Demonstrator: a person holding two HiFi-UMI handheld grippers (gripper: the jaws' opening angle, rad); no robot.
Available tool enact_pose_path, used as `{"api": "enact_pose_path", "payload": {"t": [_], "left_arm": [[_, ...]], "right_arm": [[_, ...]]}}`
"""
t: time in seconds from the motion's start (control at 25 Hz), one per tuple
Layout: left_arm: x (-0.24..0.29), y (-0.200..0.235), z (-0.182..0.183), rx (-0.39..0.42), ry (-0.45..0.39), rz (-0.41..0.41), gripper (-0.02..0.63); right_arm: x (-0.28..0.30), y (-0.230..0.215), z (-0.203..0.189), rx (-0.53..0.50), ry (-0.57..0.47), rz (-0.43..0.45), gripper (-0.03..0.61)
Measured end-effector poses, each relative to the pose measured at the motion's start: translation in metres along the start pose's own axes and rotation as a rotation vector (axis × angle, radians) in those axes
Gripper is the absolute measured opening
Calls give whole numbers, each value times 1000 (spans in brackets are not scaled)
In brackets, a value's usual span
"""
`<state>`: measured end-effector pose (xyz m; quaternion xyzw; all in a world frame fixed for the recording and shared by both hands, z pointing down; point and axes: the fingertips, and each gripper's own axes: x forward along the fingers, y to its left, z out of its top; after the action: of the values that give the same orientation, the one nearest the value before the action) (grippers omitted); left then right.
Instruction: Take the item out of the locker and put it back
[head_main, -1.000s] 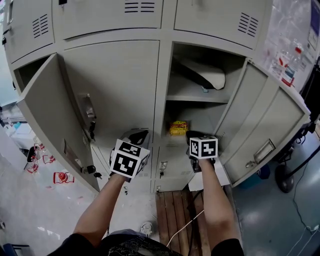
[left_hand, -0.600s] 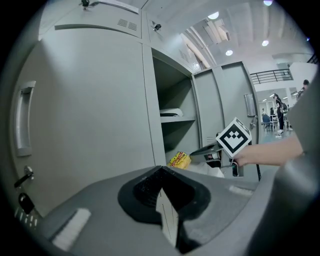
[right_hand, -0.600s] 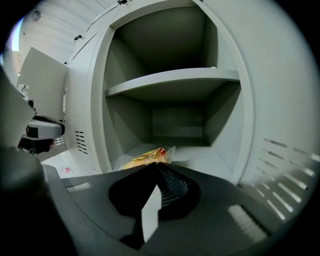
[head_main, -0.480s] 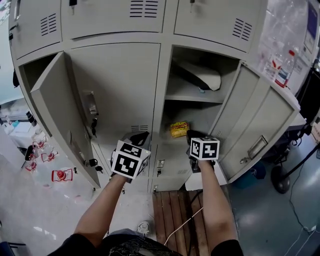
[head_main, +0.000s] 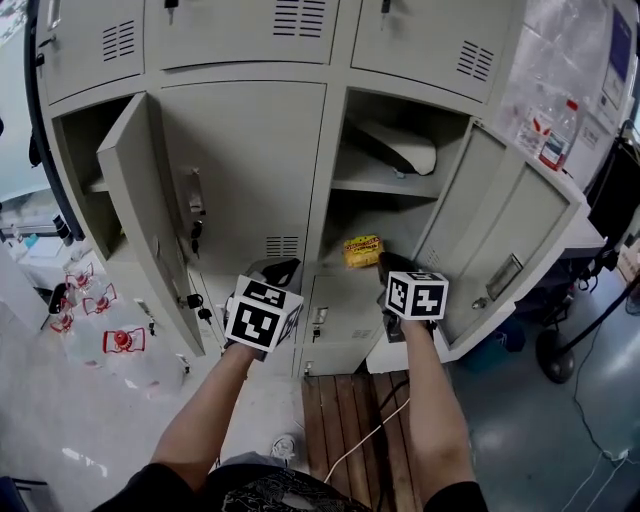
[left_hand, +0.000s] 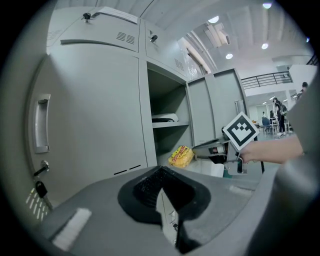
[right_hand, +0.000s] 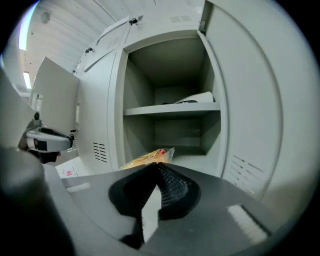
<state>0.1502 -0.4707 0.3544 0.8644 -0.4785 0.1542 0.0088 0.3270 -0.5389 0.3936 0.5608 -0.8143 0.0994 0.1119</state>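
A yellow snack packet lies on the floor of the open locker compartment, below its shelf. In the right gripper view the packet shows just beyond my right gripper, whose jaws are shut with nothing between them. In the head view my right gripper is at the compartment's mouth, right of the packet. My left gripper hangs shut and empty before the closed door to the left. The left gripper view shows the packet beside the right gripper's tip.
A white object lies on the shelf. The compartment's door stands swung out to the right. Another open door with hanging keys juts out at the left. A wooden pallet and a white cable lie on the floor.
The head view has shifted a little, so the locker sits lower and more upright. Both grippers hold about the same place before the locker, and the packet has not moved.
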Motion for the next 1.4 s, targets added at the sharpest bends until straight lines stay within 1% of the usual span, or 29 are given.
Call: {"api": "enact_pose_path", "payload": {"t": [0.36,0.56,0.72,1.16,1.4], "left_arm": [[-28,-19,-2,-18,-16,-7,0],[-48,-31,-1,-21,-32,1,0],[-66,-40,-6,-18,-33,8,0],[-123,-58,-16,-36,-43,56,0],[-153,-58,-20,-49,-43,98,0]], "right_arm": [[-55,20,12,-5,-78,3,28],[-86,35,21,-23,-125,14,28],[-108,48,21,-38,-146,24,26],[-168,93,20,-56,-204,78,27],[-189,116,19,-63,-222,113,26]]}}
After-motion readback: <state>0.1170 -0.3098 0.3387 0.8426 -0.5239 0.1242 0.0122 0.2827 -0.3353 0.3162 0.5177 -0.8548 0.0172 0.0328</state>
